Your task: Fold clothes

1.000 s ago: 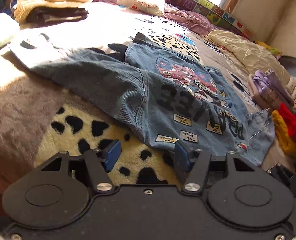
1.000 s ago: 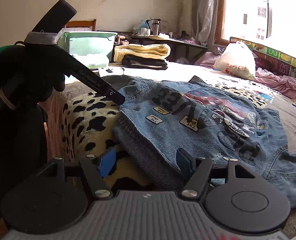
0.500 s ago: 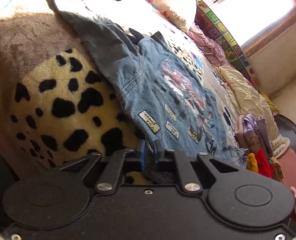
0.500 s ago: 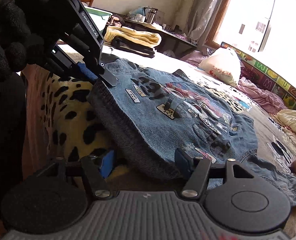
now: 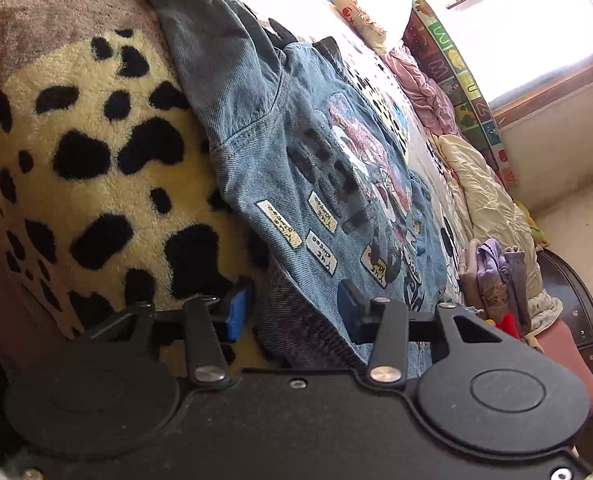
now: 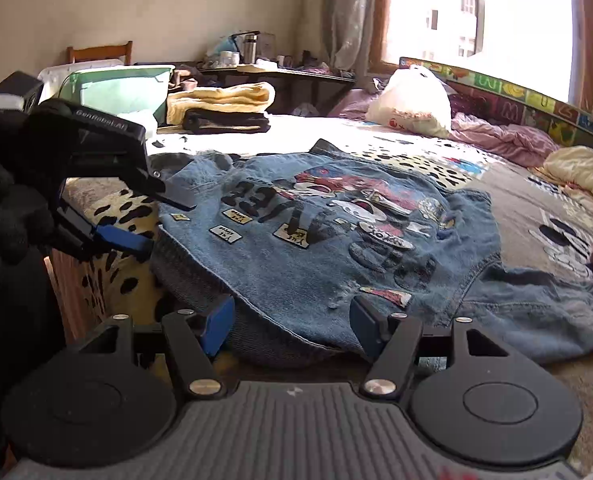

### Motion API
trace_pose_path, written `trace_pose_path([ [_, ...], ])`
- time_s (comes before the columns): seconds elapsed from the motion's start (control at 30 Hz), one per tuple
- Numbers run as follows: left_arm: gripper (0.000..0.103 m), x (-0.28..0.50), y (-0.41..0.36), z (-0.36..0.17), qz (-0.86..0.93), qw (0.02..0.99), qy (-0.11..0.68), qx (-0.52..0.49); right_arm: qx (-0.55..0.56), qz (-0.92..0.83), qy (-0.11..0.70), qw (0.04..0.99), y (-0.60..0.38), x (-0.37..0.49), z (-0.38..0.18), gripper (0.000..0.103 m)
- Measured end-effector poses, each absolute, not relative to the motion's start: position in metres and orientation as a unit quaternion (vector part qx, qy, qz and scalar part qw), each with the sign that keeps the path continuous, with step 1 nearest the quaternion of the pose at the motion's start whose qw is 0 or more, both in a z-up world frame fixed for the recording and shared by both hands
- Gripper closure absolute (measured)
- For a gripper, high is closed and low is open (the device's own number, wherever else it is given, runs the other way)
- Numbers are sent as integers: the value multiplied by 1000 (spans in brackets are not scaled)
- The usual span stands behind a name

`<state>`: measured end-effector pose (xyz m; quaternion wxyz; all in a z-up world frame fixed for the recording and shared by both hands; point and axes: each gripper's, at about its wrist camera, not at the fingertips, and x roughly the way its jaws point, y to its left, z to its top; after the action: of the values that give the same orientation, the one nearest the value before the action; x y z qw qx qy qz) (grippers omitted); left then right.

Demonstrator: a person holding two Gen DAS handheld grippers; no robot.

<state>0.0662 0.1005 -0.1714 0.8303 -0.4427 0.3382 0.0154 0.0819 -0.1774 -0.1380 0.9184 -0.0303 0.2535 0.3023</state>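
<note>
A: What takes up most of the scene?

B: A bed under a plush blanket [image 5: 96, 152], cream with black spots and a brown patch at its far left. By the window at the far side lie a white plastic bag [image 6: 410, 100] and a crumpled pink sheet [image 6: 508, 136].

A: And the garment being folded?

B: A denim jacket [image 6: 328, 240] lies spread on the blanket near the bed's front edge, back panel up. It shows a red and white cartoon print, dark block letters and small white labels. Its ribbed hem [image 5: 304, 320] faces the grippers; one sleeve trails to the near right in the right wrist view.

A: Anything else on the bed?

B: A folded stack, a yellow towel over dark cloth [image 6: 224, 108], sits at the far left with a green bin [image 6: 120, 88] behind it. In the left wrist view a small heap of purple, red and yellow clothes [image 5: 492, 276] lies at the right edge.

A: How do the grippers stand?

B: The left gripper [image 5: 292, 312] is at the hem's left corner. Its jaws are opening, with the hem between the blue pads but not pinched. A black-gloved hand [image 6: 4, 216] holds it, seen at the left of the right wrist view.

A: The right one?

B: The right gripper [image 6: 288, 324] has its jaws apart, straddling the hem further right. The pads do not press the cloth.
</note>
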Motion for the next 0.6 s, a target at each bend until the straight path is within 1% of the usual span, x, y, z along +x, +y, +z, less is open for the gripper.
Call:
trace_pose_path([
  [0.03,69,67,99,-172,15,831,341,-439,33,279,279,918,-191,86,-141,39],
  [0.1,75,66,98,-174,13,832,343,-436,185,260,338,885,-220,95,-158,37],
  [0.13,80,64,98,-175,11,831,343,-437,256,257,353,863,-231,99,-169,37],
  [0.2,84,63,98,-175,7,832,343,-437,361,250,346,829,-246,108,-184,36],
  [0.27,87,60,97,-168,1,832,336,-441,411,240,341,811,-248,121,-191,36],
  [0.3,87,58,97,-164,-3,832,328,-446,414,236,344,809,-244,127,-192,36],
  [0.33,88,53,98,-158,-10,833,317,-454,401,239,349,812,-237,132,-192,43],
  [0.37,88,51,98,-154,-12,834,312,-455,386,246,353,816,-230,135,-192,66],
  [0.4,88,49,98,-152,-13,835,309,-455,383,250,356,815,-225,135,-193,81],
  [0.43,88,49,96,-157,-4,834,324,-447,388,249,354,814,-224,131,-195,88],
  [0.5,88,51,96,-183,14,818,356,-451,377,246,352,821,-225,120,-194,90],
  [0.53,85,48,97,-194,13,815,344,-466,367,243,360,823,-226,116,-195,90],
  [0.6,84,48,99,-189,4,814,344,-468,358,244,376,819,-230,114,-201,93],
])
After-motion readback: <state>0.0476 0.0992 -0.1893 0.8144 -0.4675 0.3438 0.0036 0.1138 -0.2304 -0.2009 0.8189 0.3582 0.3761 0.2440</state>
